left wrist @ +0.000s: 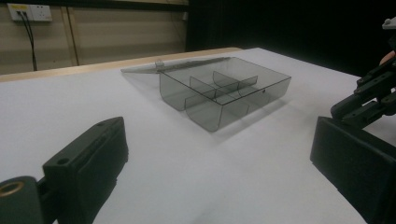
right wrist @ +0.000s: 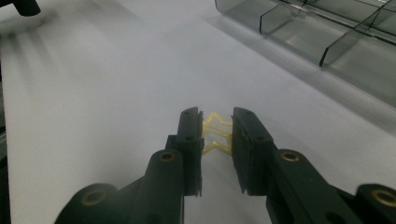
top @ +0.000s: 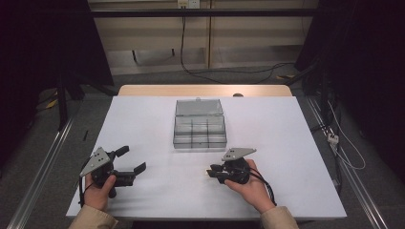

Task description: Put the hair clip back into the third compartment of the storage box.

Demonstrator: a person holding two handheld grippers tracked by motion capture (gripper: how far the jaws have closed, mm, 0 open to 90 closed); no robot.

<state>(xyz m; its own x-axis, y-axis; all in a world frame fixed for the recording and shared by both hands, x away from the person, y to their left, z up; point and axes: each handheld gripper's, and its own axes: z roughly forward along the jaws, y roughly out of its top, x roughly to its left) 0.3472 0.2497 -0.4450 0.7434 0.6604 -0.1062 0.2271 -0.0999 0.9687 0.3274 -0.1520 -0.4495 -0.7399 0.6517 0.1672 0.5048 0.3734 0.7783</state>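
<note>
A clear plastic compartment box (top: pixel 199 125) stands open at the table's middle, its lid laid back toward the far side. My right gripper (top: pixel 210 171) is near the front of the table, just in front of the box. In the right gripper view, my right gripper (right wrist: pixel 217 114) is shut on a small yellow band (right wrist: pixel 215 135), which is squeezed into a zigzag between the pads, with the box (right wrist: pixel 327 32) at upper right. My left gripper (top: pixel 133 158) is held at the front left, open and holding nothing. The left gripper view shows its jaws wide apart (left wrist: pixel 217 135), with the box (left wrist: pixel 224 93) ahead.
The white table (top: pixel 143 119) has a wooden strip along its far edge. Metal rails run along the floor on both sides, and cables lie behind the table. The right gripper (left wrist: pixel 369 98) appears at the right edge of the left gripper view.
</note>
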